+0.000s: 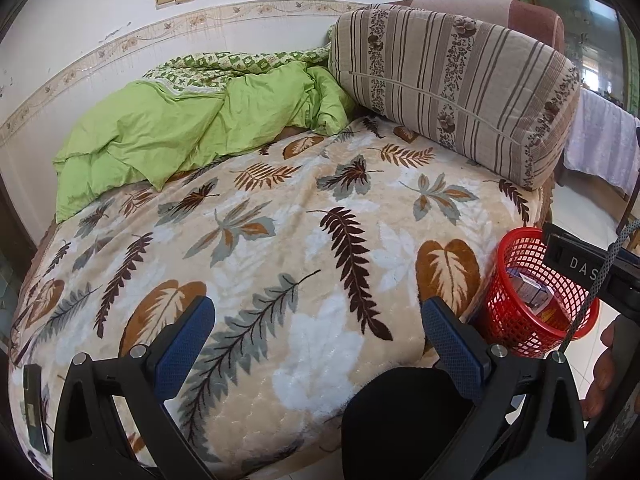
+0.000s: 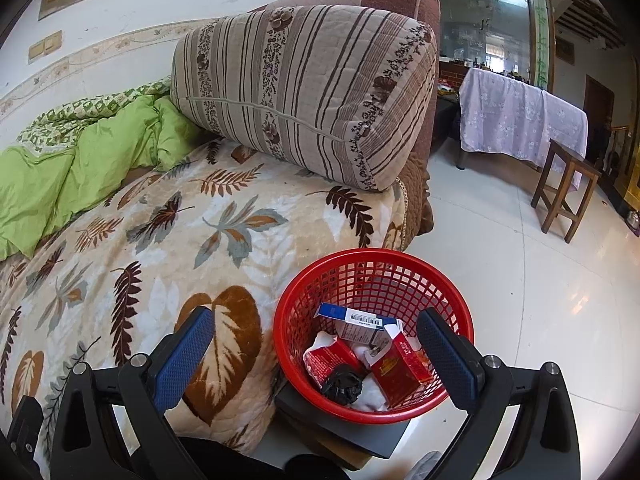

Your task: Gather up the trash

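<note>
The red basket [image 2: 374,336] of trash sits just under the right gripper [image 2: 316,344]; the left gripper [image 1: 318,344] is farther. Both are spread wide, holding nothing.

A bed under a leaf-patterned plush blanket [image 1: 280,248] carries a crumpled green quilt [image 1: 168,128] and a striped brown cushion [image 1: 452,88].

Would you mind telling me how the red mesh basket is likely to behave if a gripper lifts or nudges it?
The red mesh basket is thin openwork plastic, so probably light and slightly flexible. It holds only cartons and crumpled scraps, adding little weight. It appears to rest on a dark box beside the bed, so a sideways push might tip it.
</note>
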Motion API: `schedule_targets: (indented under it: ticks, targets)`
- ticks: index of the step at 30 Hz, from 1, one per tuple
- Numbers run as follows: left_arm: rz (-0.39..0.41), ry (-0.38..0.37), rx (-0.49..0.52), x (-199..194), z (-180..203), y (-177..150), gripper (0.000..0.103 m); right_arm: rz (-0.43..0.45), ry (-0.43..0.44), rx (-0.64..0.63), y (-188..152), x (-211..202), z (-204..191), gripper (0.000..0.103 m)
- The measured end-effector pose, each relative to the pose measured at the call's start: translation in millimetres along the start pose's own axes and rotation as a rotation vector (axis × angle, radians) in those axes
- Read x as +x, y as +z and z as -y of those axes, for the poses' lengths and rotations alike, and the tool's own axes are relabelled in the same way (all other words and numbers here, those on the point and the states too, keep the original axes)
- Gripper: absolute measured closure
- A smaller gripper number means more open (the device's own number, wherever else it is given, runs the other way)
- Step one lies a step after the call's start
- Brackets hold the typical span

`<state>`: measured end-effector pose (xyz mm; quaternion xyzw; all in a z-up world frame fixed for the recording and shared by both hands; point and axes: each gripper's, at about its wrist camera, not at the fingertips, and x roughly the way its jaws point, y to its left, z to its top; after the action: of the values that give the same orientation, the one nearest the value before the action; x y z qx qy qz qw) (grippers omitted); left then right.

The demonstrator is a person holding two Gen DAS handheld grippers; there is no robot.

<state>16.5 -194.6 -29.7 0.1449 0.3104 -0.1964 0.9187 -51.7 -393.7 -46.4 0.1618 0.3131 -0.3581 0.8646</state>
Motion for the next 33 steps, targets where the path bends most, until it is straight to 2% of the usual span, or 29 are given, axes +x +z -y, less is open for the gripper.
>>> schedule_targets:
  ticks: [21, 33]
  targets:
    - [0.071, -0.006, -0.060, -39, -7, 2, 0.000, 0.072, 0.022, -0.029, 0, -34, 0, 0.001]
    - [0.089, -0.020, -0.051, -48, -3, 4, 0.000, 0.073, 0.024, -0.016, 0, -37, 7, 0.001]
